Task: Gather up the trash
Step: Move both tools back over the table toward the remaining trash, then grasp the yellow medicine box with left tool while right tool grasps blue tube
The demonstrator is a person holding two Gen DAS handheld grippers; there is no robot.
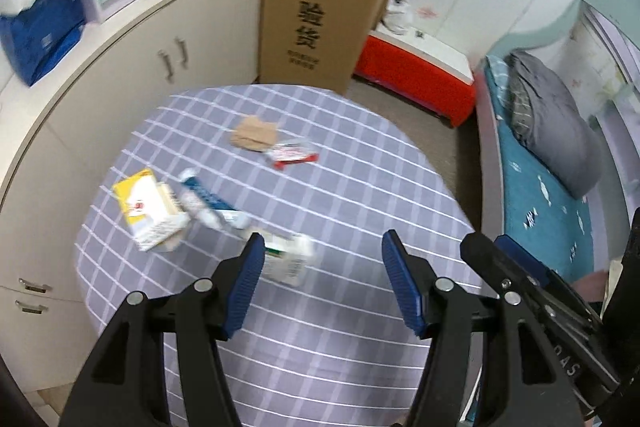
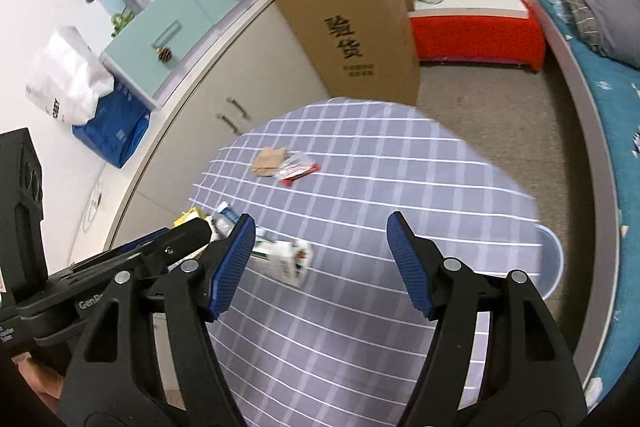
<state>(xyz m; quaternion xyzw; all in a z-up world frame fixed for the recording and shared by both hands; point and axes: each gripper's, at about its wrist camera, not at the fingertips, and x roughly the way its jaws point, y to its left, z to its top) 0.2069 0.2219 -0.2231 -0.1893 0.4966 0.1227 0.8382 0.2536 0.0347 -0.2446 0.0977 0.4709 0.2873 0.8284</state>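
Note:
Trash lies scattered on a round table with a purple checked cloth (image 1: 340,187). There is a brown cardboard scrap (image 1: 252,135), a red-and-white wrapper (image 1: 292,155), a yellow-and-white box (image 1: 150,211), a blue-and-white tube (image 1: 212,203) and a small white-and-green carton (image 1: 288,259). My left gripper (image 1: 323,247) hovers open above the table's near half, and the carton lies just past its left finger. My right gripper (image 2: 320,227) is open too, with nothing between its pads. The same carton (image 2: 288,261) sits beside its left finger. The two grippers are side by side; the picture is blurred.
A tall cardboard box (image 1: 320,19) stands behind the table against cream cabinets (image 1: 160,67). A red bench (image 1: 416,75) and a bed with a teal cover (image 1: 540,187) are to the right. A pale blue bin (image 2: 550,263) stands on the floor at the table's right edge.

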